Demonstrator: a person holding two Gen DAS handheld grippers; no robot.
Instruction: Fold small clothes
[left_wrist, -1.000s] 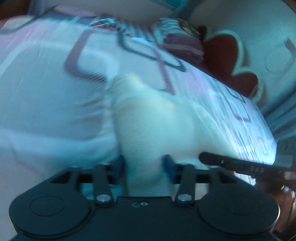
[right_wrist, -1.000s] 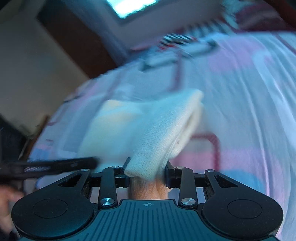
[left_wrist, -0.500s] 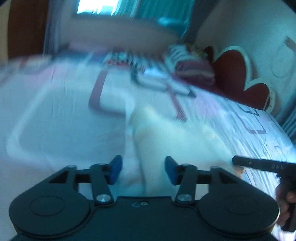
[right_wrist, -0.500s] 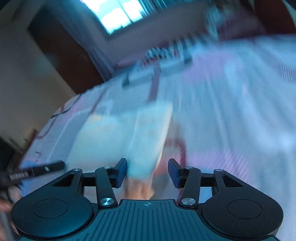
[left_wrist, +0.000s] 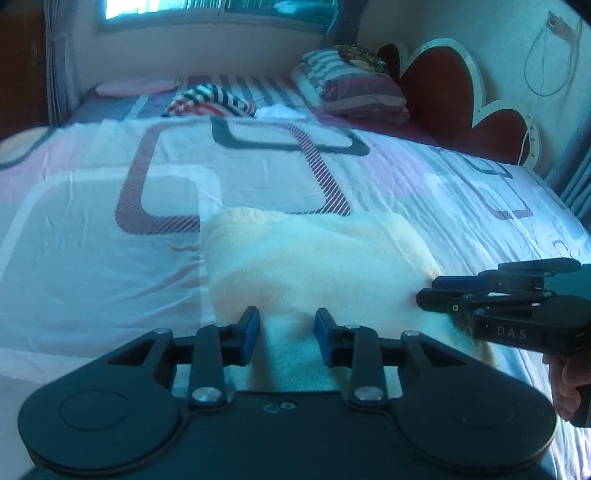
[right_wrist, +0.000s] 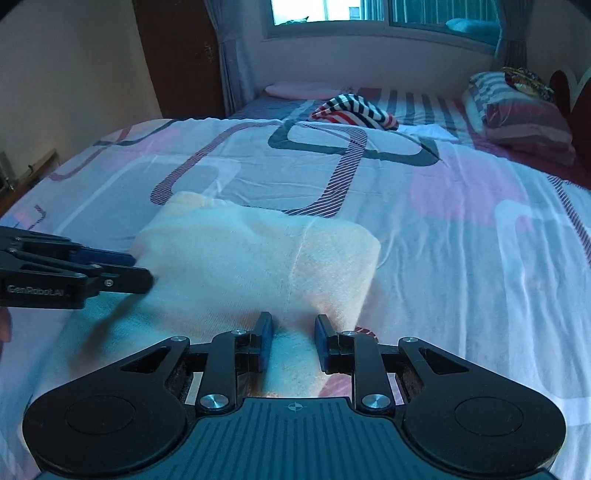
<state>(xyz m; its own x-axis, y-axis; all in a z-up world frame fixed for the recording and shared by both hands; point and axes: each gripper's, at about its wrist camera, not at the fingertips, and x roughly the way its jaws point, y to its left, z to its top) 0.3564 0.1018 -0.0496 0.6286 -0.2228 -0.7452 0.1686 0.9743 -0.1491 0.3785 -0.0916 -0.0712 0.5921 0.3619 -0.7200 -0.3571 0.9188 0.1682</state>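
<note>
The left gripper (left_wrist: 284, 341) is held low and level, its two blue-padded fingers (left_wrist: 248, 334) spread apart with a clear gap between them. Nothing is clamped between the pads. The right gripper (right_wrist: 293, 341) is posed likewise, level and pointing forward, its blue pads (right_wrist: 265, 339) parted and nothing pinched. In the left wrist view the right gripper (left_wrist: 428, 293) is seen from the side at the right edge, with part of the right hand (left_wrist: 565, 384) wrapped around its handle. In the right wrist view the left gripper (right_wrist: 142, 271) is seen edge-on at the left.
</note>
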